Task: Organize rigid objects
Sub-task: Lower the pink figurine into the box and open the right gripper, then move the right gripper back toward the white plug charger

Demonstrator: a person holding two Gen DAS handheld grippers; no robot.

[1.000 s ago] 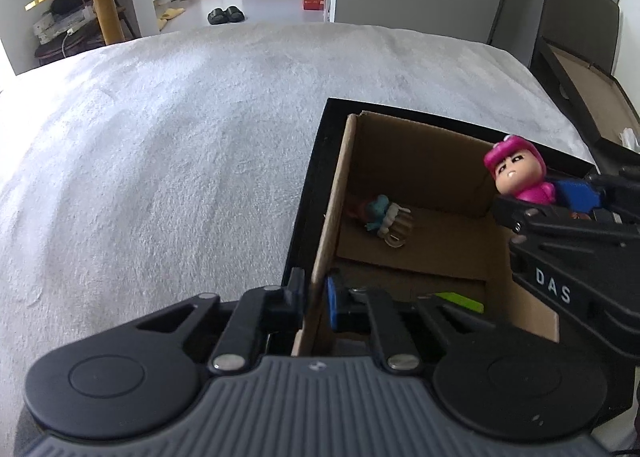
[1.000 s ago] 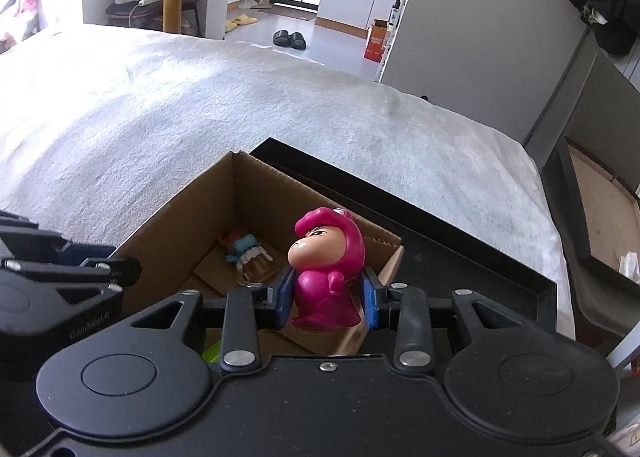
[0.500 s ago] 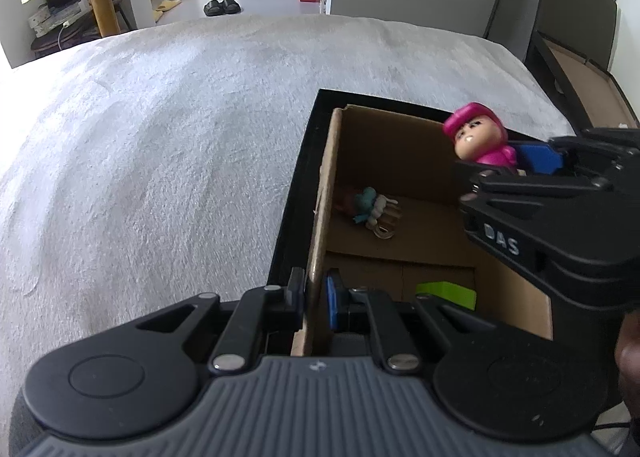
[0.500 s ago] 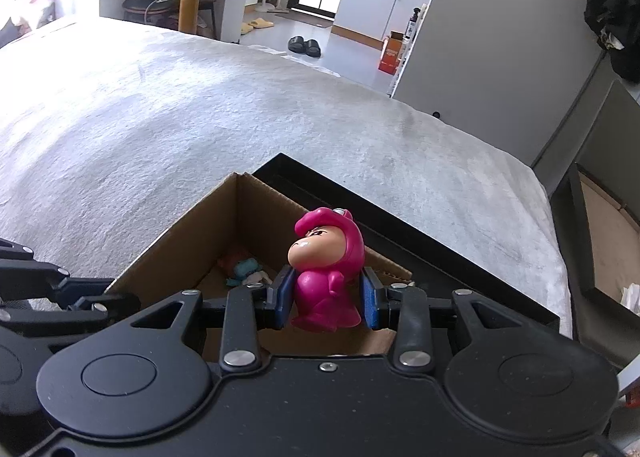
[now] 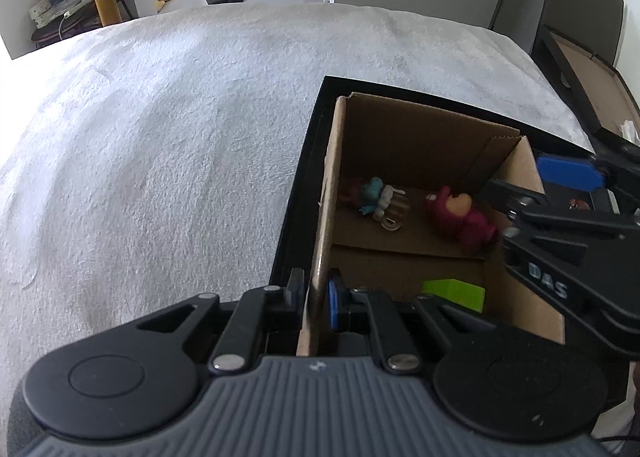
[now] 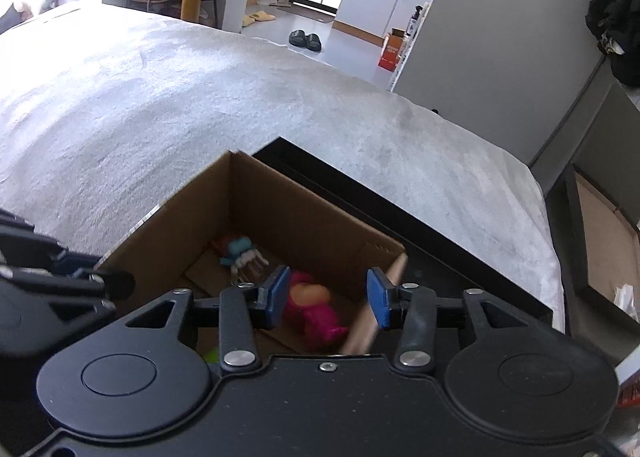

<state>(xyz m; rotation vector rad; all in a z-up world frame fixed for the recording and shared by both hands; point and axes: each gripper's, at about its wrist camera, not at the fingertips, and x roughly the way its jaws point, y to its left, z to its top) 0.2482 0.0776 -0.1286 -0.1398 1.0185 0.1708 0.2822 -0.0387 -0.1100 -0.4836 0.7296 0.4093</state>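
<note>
Nearest the person, the left gripper [image 5: 314, 299] is pinched narrow on the near left wall of the cardboard box [image 5: 326, 193], one pad inside and one outside, steadying it. The box sits inside a shallow black tray [image 5: 298, 193] on a pale grey blanket [image 5: 160, 145].

Just beyond, the right gripper [image 6: 328, 297] hangs over the right side of the open box. Its jaws are opening and nothing is between the blue pads; the pink figure [image 6: 314, 311] lies below and past them on the box floor, clear of both.

In the left view the pink figure [image 5: 460, 219] lies on its side, its long axis running from its head, toward the middle of the floor, to its feet by the right wall. The right gripper is much the nearer to it.

A green block [image 5: 454, 293] rests at the near end of the floor, and a small blue and white toy [image 5: 380, 203] lies further in, left of the figure and apart from it.

The figure looks placed, so the next move is probably to lift the right gripper straight up and out.
</note>
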